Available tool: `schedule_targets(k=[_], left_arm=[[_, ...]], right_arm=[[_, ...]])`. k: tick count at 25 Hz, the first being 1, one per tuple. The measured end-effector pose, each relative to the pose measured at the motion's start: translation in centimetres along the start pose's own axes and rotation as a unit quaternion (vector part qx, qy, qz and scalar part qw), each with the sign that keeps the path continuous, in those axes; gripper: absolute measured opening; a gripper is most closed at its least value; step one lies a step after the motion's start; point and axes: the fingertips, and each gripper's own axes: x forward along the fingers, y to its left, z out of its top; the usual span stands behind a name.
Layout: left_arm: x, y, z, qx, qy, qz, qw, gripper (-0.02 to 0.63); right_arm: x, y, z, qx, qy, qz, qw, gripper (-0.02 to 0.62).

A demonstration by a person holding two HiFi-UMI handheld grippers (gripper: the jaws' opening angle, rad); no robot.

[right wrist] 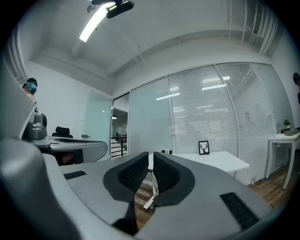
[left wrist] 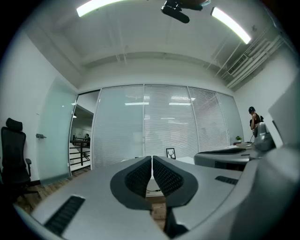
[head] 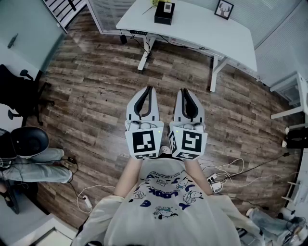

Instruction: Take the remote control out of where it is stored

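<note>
Left claw [head: 149, 88] and right claw [head: 184, 90] are both closed with nothing between the jaws. They're held side by side in front of the body, pointing at 12 o'clock. Looks like a neutral carry pose to me, since nothing's in reach yet. Can't spot the remote in any view. My guess is it's tucked in the black box [head: 164, 13] at 12 o'clock on the white desk [head: 202, 29], well apart from both claws. A picture frame [head: 224, 8] sits at 1 o'clock on the same desk.
</note>
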Motion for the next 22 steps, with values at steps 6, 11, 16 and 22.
schedule_targets(k=[6, 11, 16, 22], left_arm=[[0.0, 0.5, -0.1, -0.001, 0.0, 0.002, 1.0, 0.023], [0.6, 1.0, -0.3, -0.004, 0.004, 0.005, 1.0, 0.023], [1.7, 2.0, -0.4, -0.005, 0.003, 0.005, 1.0, 0.023], [3.7, 3.4, -0.5, -0.006, 0.001, -0.001, 1.0, 0.023]], right_arm=[[0.1, 0.3, 0.0, -0.001, 0.001, 0.0, 1.0, 0.049], [0.8, 0.2, -0.3, -0.002, 0.006, 0.001, 1.0, 0.05], [2.1, 0.5, -0.4, 0.002, 0.007, -0.002, 1.0, 0.051], [4.3, 0.5, -0.7, 0.004, 0.009, -0.01, 1.0, 0.051]])
